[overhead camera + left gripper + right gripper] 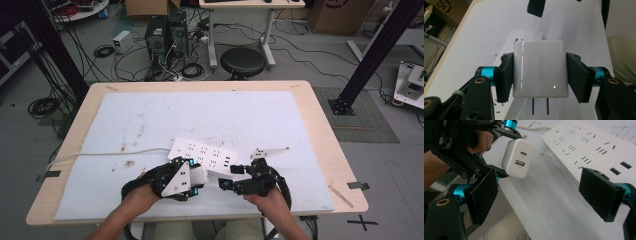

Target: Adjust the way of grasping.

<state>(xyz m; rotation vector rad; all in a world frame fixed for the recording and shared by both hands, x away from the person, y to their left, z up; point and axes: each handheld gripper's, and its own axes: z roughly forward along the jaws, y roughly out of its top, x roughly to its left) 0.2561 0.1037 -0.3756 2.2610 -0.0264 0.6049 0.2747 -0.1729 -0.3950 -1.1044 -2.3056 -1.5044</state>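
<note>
Left gripper (540,75) clamped on white charger (540,70), prongs bared, right gripper (544,197) spread wide, nothing held, charger kept just beside power strip (204,156).

From my seat I look down on a wooden table (320,117) covered by a pale, stained mat (200,115). Behind it a round black stool (243,61) stands on the grey floor (310,60), beside a white desk (240,10), computer towers (165,35) and tangled cables (105,51). Black frame posts (372,52) flank the table.
</note>
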